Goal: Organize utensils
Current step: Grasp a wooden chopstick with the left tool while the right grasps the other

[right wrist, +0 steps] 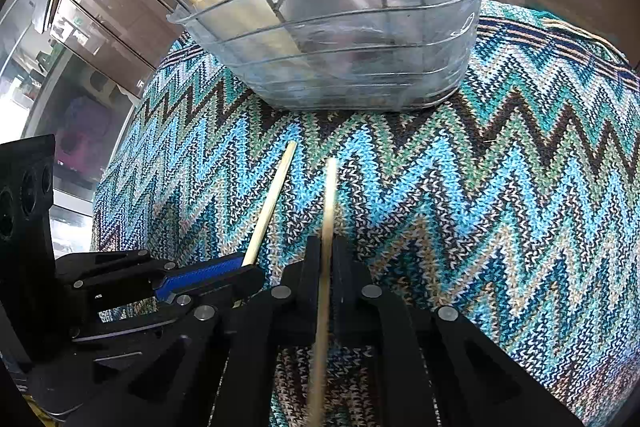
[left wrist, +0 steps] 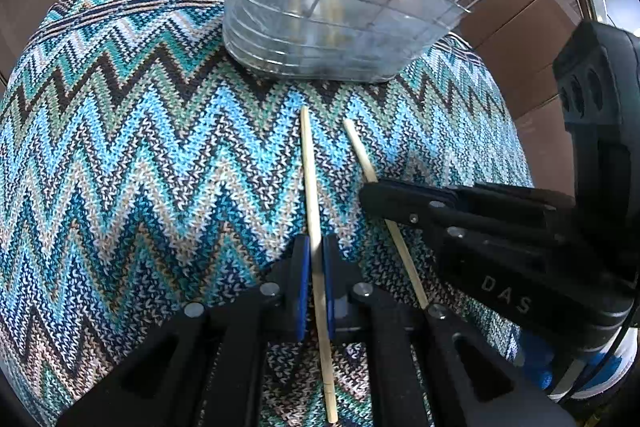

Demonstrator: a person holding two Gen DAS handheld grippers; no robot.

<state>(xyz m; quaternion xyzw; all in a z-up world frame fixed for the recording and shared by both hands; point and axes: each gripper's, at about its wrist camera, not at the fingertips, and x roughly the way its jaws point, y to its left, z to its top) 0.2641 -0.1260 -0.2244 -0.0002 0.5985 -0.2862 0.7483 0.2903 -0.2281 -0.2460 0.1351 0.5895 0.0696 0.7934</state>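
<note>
Left wrist view shows your left gripper [left wrist: 316, 283] clamped on a thin pale wooden chopstick [left wrist: 312, 183], its blue pads pressing both sides of the stick. Your right gripper [left wrist: 366, 195] comes in from the right, closed on a second pale wooden chopstick [left wrist: 360, 155] just beside the first. Both sticks point toward the clear plastic utensil holder with a wire grid [left wrist: 320, 39], which stands on the blue zigzag knitted cloth [left wrist: 140, 167] and holds more chopsticks and pale spoons.
</note>
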